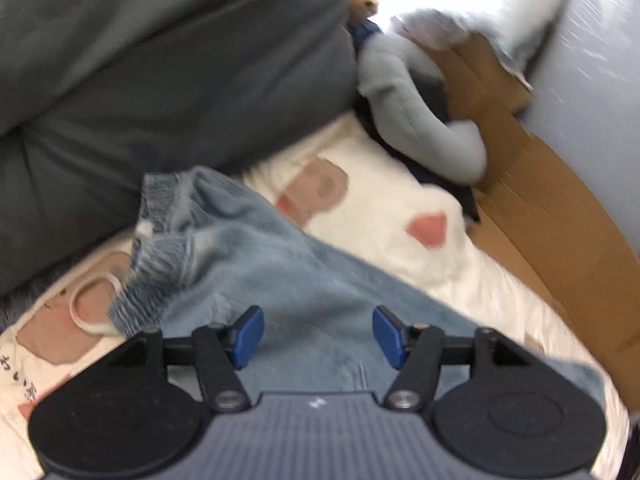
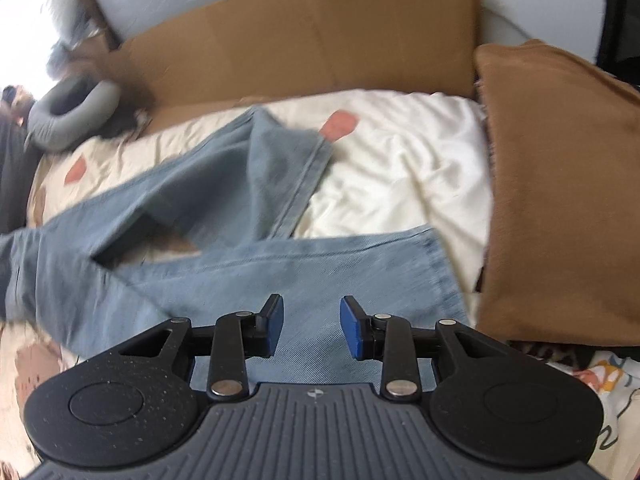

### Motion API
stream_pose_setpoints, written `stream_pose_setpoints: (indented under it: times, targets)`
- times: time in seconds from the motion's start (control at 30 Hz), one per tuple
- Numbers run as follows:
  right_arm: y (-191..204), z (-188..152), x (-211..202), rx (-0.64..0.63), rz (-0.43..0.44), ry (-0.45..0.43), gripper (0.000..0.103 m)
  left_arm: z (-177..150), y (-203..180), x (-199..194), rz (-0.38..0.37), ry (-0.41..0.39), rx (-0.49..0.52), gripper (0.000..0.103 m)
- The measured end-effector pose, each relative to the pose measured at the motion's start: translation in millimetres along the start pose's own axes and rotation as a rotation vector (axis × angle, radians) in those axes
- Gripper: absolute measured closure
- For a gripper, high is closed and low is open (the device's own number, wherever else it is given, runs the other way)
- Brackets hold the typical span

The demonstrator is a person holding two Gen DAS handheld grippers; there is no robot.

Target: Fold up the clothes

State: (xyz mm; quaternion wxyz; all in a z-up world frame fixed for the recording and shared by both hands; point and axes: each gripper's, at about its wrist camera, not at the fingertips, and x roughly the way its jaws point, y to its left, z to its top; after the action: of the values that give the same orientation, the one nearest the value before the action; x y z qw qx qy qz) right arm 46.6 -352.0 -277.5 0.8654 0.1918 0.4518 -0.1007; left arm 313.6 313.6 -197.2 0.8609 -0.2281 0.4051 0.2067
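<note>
Light blue jeans lie spread on a cream bedsheet with pink patches. In the left wrist view their gathered waistband bunches up at the left. My left gripper hovers open over the denim with nothing between its blue pads. In the right wrist view the jeans show two legs: one runs toward the far hem, the other lies across the front with its hem at the right. My right gripper is open just above the near leg.
A dark grey cushion rises at the left. A grey neck pillow and flattened cardboard line the far side. A brown folded blanket sits at the right. A white band lies by the waistband.
</note>
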Motion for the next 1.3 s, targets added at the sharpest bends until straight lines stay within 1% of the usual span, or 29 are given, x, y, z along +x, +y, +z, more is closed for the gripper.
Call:
stream_pose_setpoints:
  times: [0.03, 0.07, 0.13, 0.2, 0.23, 0.33, 0.37, 0.5, 0.57, 0.63, 0.73, 0.87, 0.97, 1.03, 1.1, 1.13, 1.2, 1.3]
  targets:
    - [3.2, -1.3, 1.6, -0.008, 0.009, 0.005, 0.065, 7.0, 1.0, 2.5, 0.005, -0.003, -0.013, 0.037]
    - [6.1, -2.2, 3.1, -0.015, 0.014, 0.009, 0.064, 11.9, 1.7, 5.9, 0.020, -0.003, -0.027, 0.032]
    - [11.7, -3.8, 6.4, -0.030, 0.023, 0.019, 0.063, 22.0, 2.7, 13.8, 0.044, 0.004, -0.054, 0.032]
    - [16.4, -4.5, 8.8, -0.042, 0.035, 0.025, 0.057, 29.3, 2.9, 22.4, 0.040, 0.026, -0.062, 0.032]
    - [18.2, -4.7, 10.0, -0.045, 0.047, 0.026, 0.051, 32.9, 3.0, 26.8, 0.037, 0.037, -0.067, 0.032]
    - [22.1, -6.0, 15.8, -0.035, 0.082, 0.030, 0.045, 41.5, 3.1, 38.1, 0.042, 0.063, -0.099, 0.029]
    - [25.5, -7.0, 18.7, -0.036, 0.094, 0.032, 0.044, 44.1, 4.0, 42.5, 0.058, 0.074, -0.117, 0.027]
    - [41.3, -11.1, 30.8, -0.046, 0.146, 0.043, 0.044, 54.7, 8.7, 62.5, 0.136, 0.114, -0.173, 0.027]
    - [53.6, -12.5, 37.3, -0.110, 0.158, 0.050, 0.042, 59.3, 7.9, 76.4, 0.188, 0.159, -0.164, 0.027]
    - [63.3, -11.7, 45.0, -0.145, 0.180, 0.063, 0.037, 61.3, 10.9, 88.0, 0.201, 0.203, -0.182, 0.027]
    - [76.4, -10.5, 55.0, -0.187, 0.205, 0.074, 0.036, 60.0, 16.7, 101.5, 0.238, 0.260, -0.210, 0.028]
    - [90.1, -8.6, 65.8, -0.236, 0.227, 0.091, 0.036, 56.5, 28.5, 107.4, 0.228, 0.282, -0.287, 0.028]
    - [100.3, -7.1, 74.0, -0.272, 0.243, 0.104, 0.036, 52.5, 30.6, 107.4, 0.239, 0.301, -0.280, 0.041]
    - [107.2, -6.2, 79.4, -0.297, 0.254, 0.113, 0.036, 50.0, 34.2, 102.9, 0.222, 0.299, -0.291, 0.047]
    - [114.0, -5.2, 84.8, -0.321, 0.265, 0.121, 0.036, 47.9, 39.0, 97.1, 0.207, 0.294, -0.302, 0.055]
    - [117.4, -4.7, 87.6, -0.333, 0.271, 0.125, 0.036, 47.1, 41.6, 93.0, 0.201, 0.290, -0.312, 0.056]
    - [119.9, -6.0, 87.2, -0.335, 0.287, 0.128, 0.036, 43.8, 46.6, 81.8, 0.207, 0.272, -0.349, 0.065]
    - [123.0, -8.1, 85.7, -0.333, 0.313, 0.130, 0.036, 35.8, 54.3, 63.2, 0.194, 0.263, -0.351, 0.075]
